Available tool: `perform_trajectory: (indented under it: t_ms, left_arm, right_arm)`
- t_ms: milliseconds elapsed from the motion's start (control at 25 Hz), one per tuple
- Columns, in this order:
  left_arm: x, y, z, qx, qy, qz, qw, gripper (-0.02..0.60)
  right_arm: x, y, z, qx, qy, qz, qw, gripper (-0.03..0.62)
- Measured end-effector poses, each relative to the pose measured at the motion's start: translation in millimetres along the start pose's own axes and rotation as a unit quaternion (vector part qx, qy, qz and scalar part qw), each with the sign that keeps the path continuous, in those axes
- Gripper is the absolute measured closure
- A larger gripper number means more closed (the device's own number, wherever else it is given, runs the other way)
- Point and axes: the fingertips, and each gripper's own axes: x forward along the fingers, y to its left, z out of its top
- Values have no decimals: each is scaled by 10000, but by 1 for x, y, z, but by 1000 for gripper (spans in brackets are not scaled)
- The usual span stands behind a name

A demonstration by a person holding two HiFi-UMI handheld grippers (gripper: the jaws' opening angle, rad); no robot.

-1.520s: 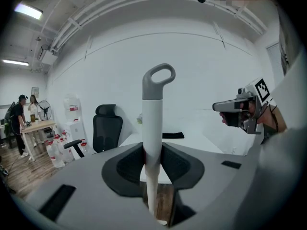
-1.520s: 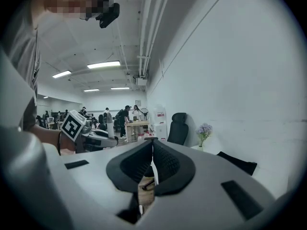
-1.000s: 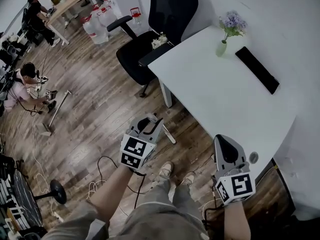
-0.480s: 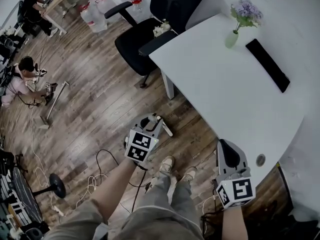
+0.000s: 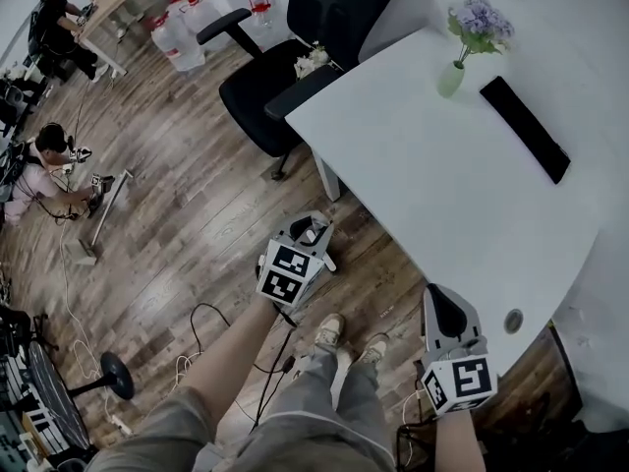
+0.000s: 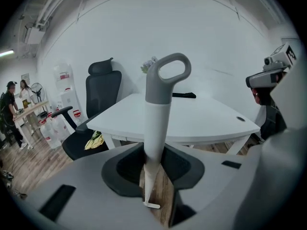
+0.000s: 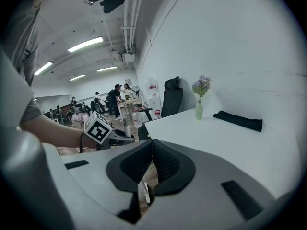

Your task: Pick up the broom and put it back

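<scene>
The broom (image 6: 158, 114) has a white shaft and a grey loop handle, and it stands nearly upright between my left gripper's jaws. My left gripper (image 6: 154, 161) is shut on the shaft just below the grey handle. Below the jaws the shaft runs down toward the wooden floor. In the head view the left gripper (image 5: 303, 247) hangs over the floor near the table leg, with the grey loop of the broom (image 5: 313, 233) poking out of it. My right gripper (image 7: 152, 147) is shut with nothing in it, and in the head view the right gripper (image 5: 444, 308) sits by the table's near edge.
A white table (image 5: 423, 175) carries a vase of flowers (image 5: 462, 42) and a black flat object (image 5: 524, 129). A black office chair (image 5: 295, 62) stands beyond it. Cables (image 5: 211, 327) and a fan base (image 5: 115, 374) lie on the floor, with people and water bottles (image 5: 177, 32) at the far left.
My left gripper has sunk with the broom and shifted toward the table leg. The right gripper has lowered a little and stays shut.
</scene>
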Motion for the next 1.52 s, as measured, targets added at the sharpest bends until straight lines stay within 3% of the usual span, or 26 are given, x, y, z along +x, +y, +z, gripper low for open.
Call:
perform_trajectory:
  t_ms: [320, 640, 760, 1160, 1520]
  left_arm:
    - [46, -15, 30, 218, -88, -336, 9992, 465]
    - [80, -23, 41, 107, -55, -421, 9990, 456]
    - [85, -23, 39, -12, -26, -444, 9990, 423]
    - [52, -24, 41, -85, -120, -491, 9987, 377]
    - [-17, -42, 90, 297, -541, -665, 9959, 394]
  right_arm:
    - [-3, -23, -8, 144, 61, -239, 9996, 562]
    - [-6, -39, -16, 264, 170, -402, 9987, 562]
    - [-7, -41, -15, 269, 175, -435, 9985, 562]
    - [-14, -43, 2, 280, 61, -556, 9980, 562]
    - [-49, -22, 82, -384, -808, -467, 9949, 562]
